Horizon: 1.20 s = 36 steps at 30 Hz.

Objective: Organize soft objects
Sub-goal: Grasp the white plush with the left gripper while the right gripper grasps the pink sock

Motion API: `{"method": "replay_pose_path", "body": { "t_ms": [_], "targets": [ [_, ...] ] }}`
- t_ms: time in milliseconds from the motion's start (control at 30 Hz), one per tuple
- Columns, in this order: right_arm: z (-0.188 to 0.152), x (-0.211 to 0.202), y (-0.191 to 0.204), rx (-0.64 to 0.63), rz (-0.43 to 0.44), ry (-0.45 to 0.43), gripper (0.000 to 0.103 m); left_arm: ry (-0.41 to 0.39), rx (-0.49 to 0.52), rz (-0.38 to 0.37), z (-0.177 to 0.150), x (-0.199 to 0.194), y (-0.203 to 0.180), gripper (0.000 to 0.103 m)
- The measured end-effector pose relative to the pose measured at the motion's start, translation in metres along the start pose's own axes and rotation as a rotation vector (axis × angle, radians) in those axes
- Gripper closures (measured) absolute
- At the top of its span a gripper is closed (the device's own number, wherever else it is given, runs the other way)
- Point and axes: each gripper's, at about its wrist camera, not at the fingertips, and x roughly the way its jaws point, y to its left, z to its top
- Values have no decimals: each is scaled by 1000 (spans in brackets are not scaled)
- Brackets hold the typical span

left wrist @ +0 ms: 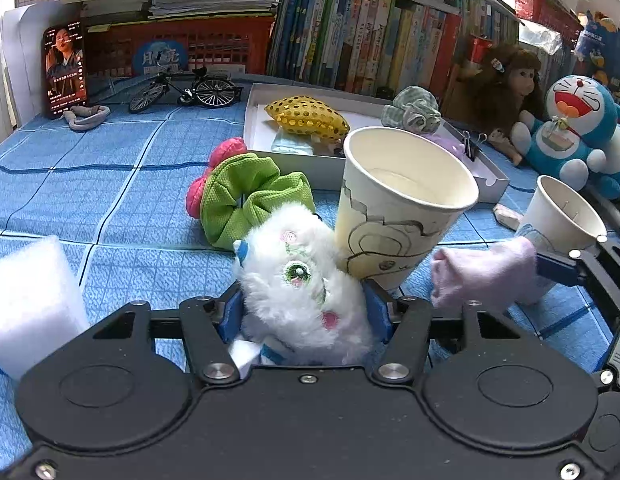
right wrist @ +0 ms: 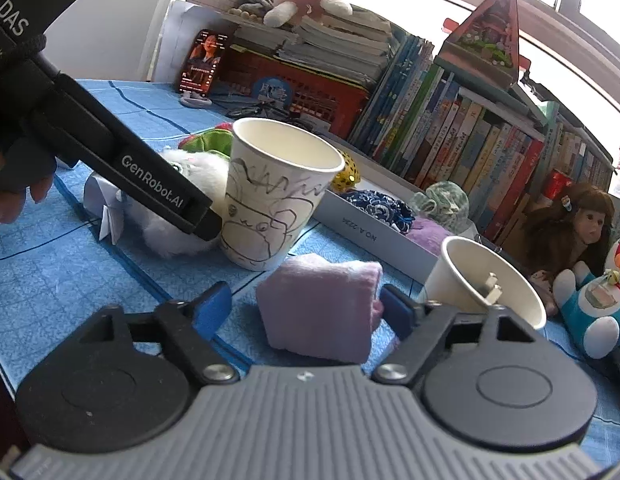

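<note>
the left gripper [left wrist: 304, 300] has its blue pads pressed into both sides of a white fluffy plush [left wrist: 300, 276] with a stitched green eye, so it is closed partway and squeezing the toy, which rests on the blue checked cloth [left wrist: 110, 184] at about 6 o'clock in the left wrist view. just behind the toy, toward 11 o'clock, lies a green scrunchie [left wrist: 246, 196] with a pink scrunchie [left wrist: 226, 152] touching its far side. a paper cup with pen drawings [left wrist: 397, 200] stands touching the plush at 1 o'clock.

the right gripper [right wrist: 306, 306] stands fairly wide around a folded lilac cloth [right wrist: 321, 304] lying on the table cover. its right-hand pad touches the fold's edge, while the left-hand pad stands a little clear of it, so the cloth sits between the jaws and does not look clamped, though the fisheye bend makes that contact hard to judge. a plain paper cup [right wrist: 485, 280] stands at 2 o'clock from the cloth, just beside the right pad, and the drawn-on cup rises at 11 o'clock.

a shallow white box [left wrist: 485, 178] lies beyond the cups, toward 12 o'clock in the left wrist view, holding a gold sequinned pouch [left wrist: 308, 118] and a grey-green scrunchie [left wrist: 411, 110] at its far rim. a blue cat plush [left wrist: 573, 132] and a brown-haired doll [left wrist: 505, 84] sit at 2 o'clock against a row of books [left wrist: 369, 40]. a white foam block [left wrist: 30, 304] lies at 9 o'clock.
</note>
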Motion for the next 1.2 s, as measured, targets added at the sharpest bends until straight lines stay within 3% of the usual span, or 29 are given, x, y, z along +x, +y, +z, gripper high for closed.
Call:
{"method": "replay_pose_path", "body": {
  "t_ms": [133, 333, 500, 567, 1000, 1067, 1100, 1200],
  "targets": [
    [1, -3, -3, 21, -9, -9, 52, 3, 9, -15, -3, -8, -1, 45],
    [0, -12, -9, 76, 7, -25, 70, -2, 22, -27, -6, -21, -4, 46],
    [1, -23, -12, 99, 24, -45, 76, -18, 28, -33, -5, -35, -6, 46],
    [2, -28, -13, 104, 18, -55, 87, -25, 32, -34, -5, -40, -8, 46],
    [1, -48, -24, 155, 20, -77, 89, -44, 37, -25, -5, -61, -15, 46],
    [-3, -49, -25, 173, 21, -65, 79, -44, 36, -23, -7, -63, -15, 46],
    [-5, -50, -26, 185, 25, -60, 65, -44, 35, -21, -7, -64, -15, 46],
    [-10, -52, -25, 208, 19, -48, 61, -40, 28, -18, -8, -65, -14, 46]
  ]
}}
